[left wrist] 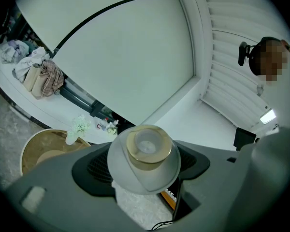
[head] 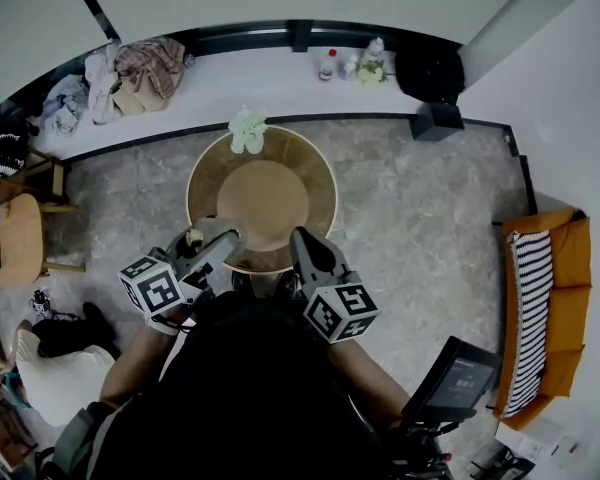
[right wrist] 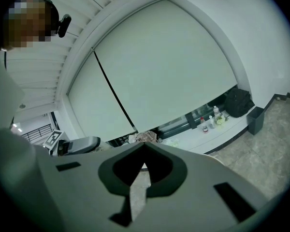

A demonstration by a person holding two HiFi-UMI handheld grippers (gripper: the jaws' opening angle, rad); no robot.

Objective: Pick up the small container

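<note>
The small container (left wrist: 148,151), white with a gold rim and a clear lid, is clamped between the jaws of my left gripper (left wrist: 144,170) and held up in the air, tilted toward the camera. In the head view the same container (head: 193,236) shows at the tip of the left gripper (head: 212,242), over the near left rim of the round wooden table (head: 320,183). My right gripper (head: 305,243) hangs over the table's near edge. In the right gripper view its jaws (right wrist: 144,148) are shut tip to tip with nothing between them.
A white flower vase (head: 247,128) stands at the table's far edge. Along the wall runs a white ledge (head: 270,83) with clothes (head: 130,73), bottles (head: 328,65) and a black bag (head: 428,68). An orange sofa (head: 560,268) is at the right, a small wooden table (head: 10,238) at the left.
</note>
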